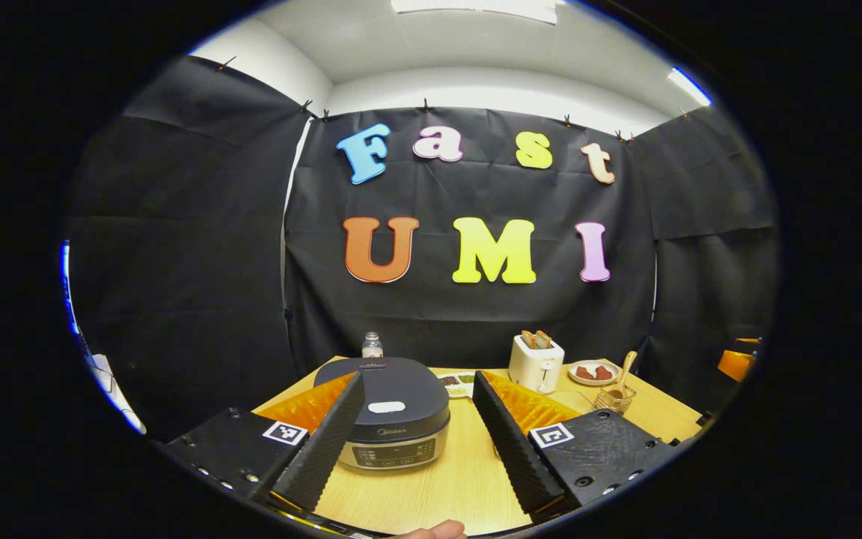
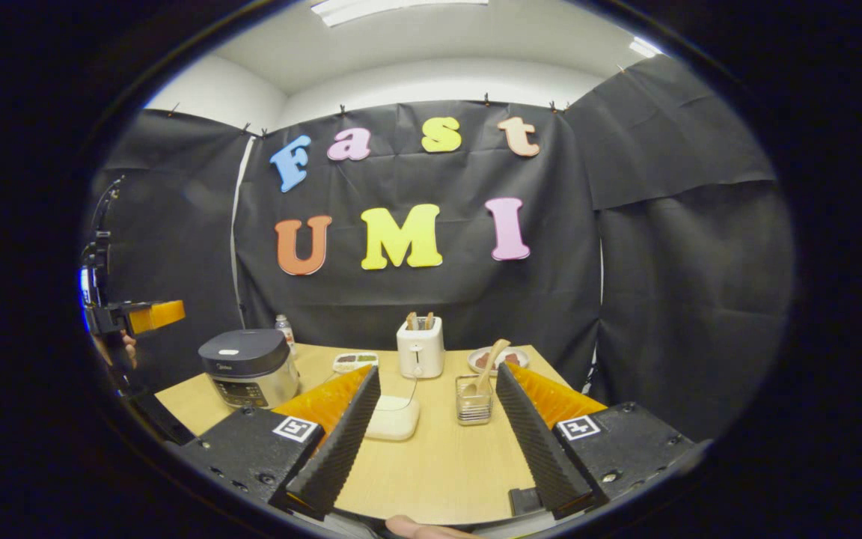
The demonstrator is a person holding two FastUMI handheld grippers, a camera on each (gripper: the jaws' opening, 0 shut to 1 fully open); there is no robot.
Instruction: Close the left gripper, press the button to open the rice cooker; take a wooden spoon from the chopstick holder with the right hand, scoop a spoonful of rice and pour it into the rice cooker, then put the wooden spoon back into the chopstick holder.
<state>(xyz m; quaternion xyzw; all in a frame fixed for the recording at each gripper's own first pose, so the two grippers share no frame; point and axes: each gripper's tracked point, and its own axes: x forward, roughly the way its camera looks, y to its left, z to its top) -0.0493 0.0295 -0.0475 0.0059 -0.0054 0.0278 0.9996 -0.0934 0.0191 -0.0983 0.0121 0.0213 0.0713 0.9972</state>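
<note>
Both grippers, left gripper (image 1: 420,430) and right gripper (image 2: 437,427), gape before the lidded rice cooker (image 1: 390,408) (logo illegible).

Brand "Midea" on rice cooker (image 1: 390,415) front, display below unreadable

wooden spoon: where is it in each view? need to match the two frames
Left gripper view: wooden spoon far right, leaning in the chopstick holder, right of the toaster.
Right gripper view: wooden spoon near centre, in the chopstick holder between the open fingers.
Shared landmark: the toaster, just left of the spoon in both.
</note>
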